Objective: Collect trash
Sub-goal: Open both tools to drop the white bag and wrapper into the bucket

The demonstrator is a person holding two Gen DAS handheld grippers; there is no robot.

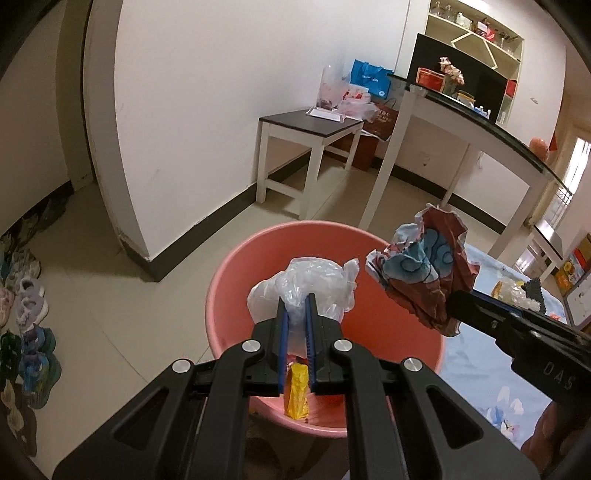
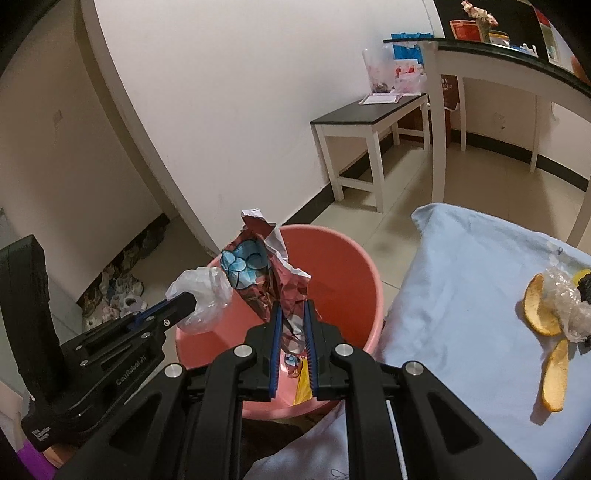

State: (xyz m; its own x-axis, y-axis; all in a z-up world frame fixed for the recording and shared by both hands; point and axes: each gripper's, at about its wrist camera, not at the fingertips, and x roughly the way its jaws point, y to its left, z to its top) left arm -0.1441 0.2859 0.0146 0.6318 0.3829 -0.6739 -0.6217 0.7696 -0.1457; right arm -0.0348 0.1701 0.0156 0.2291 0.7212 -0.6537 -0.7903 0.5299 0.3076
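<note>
Trash in pink bucket half hidden; left claw clamps plastic bag; right claw clamps wrapper.

Low white side table with dark top against the white wall; clear plastic bags and a blue bag behind it. Taller glass-topped table to its right, flowers on it. Wall shelves above. Shoes along the floor at left.
</note>
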